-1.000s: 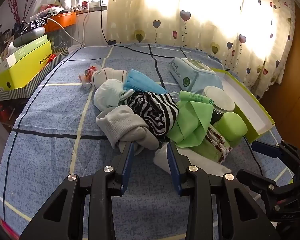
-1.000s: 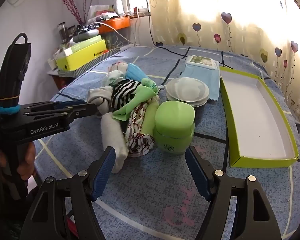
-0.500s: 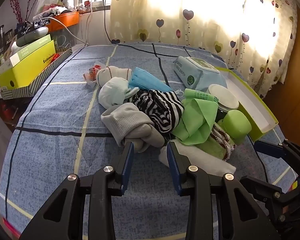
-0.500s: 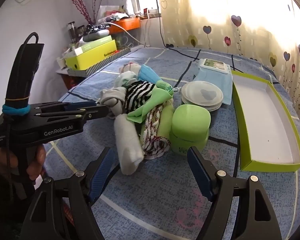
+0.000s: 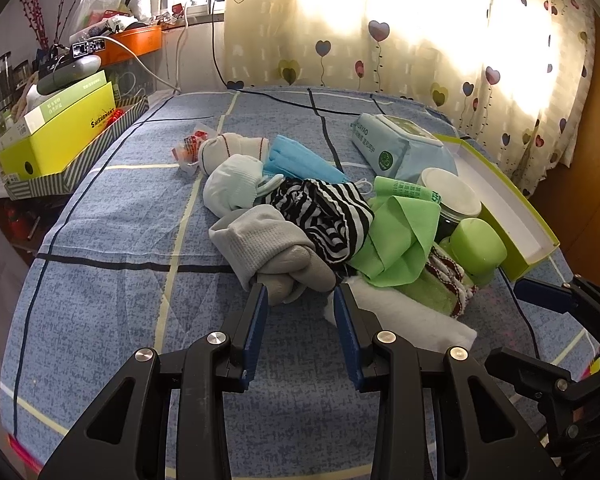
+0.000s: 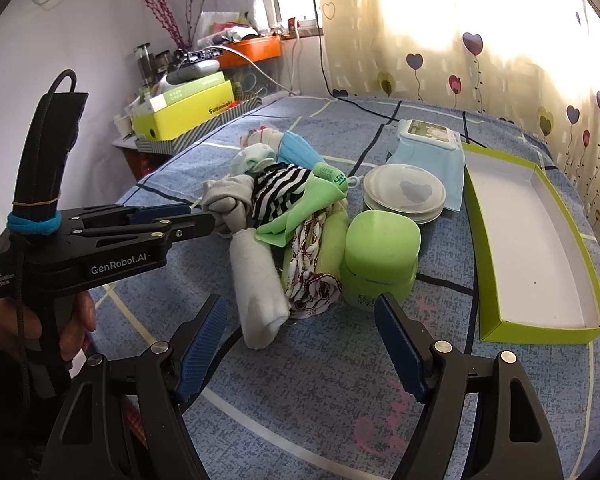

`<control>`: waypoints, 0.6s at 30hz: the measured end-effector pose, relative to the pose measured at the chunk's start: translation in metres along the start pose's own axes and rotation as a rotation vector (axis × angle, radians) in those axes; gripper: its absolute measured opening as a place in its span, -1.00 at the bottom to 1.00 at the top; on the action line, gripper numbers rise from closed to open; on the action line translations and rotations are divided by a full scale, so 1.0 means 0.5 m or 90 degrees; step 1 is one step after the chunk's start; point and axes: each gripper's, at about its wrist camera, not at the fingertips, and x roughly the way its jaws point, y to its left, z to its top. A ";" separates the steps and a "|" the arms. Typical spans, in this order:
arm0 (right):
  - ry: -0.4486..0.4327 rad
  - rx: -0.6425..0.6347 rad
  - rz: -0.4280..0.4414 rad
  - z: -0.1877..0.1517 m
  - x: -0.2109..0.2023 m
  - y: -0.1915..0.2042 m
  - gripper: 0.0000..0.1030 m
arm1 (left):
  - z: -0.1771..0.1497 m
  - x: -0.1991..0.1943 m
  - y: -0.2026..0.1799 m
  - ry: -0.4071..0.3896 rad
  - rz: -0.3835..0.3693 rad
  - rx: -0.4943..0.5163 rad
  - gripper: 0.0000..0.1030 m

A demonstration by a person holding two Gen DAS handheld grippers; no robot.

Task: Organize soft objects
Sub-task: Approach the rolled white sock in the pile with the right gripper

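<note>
The black left gripper with blue ribbed pads points downward, its jaws partly apart, nothing pressed between them. A hand grips its handle. The black right gripper angles downward, jaws spread wide and empty.

Woven cotton on the bed cover, matt blue with a fine fleck. Grey sock is ribbed knit, soft and dull. Striped cloth looks thin, stretchy jersey. Green cloth is smooth with a faint sheen. White towel roll is fluffy terry. Green jar is matt moulded plastic. The box lid is card, white inside. Left hand-held gripper: matt black plastic, ridged blue rubbery pads, shiny metal bolts.
</note>
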 end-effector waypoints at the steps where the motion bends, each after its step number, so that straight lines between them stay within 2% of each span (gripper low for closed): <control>1: 0.000 0.001 0.001 0.000 0.000 0.000 0.49 | 0.000 0.000 0.000 0.000 0.003 0.000 -0.31; 4: -0.002 0.000 0.003 -0.001 -0.003 0.003 0.49 | -0.002 -0.001 0.002 -0.001 0.024 0.001 -0.31; 18: -0.005 -0.009 0.007 0.011 -0.012 0.016 0.49 | 0.003 -0.022 0.013 -0.023 -0.012 -0.013 -0.31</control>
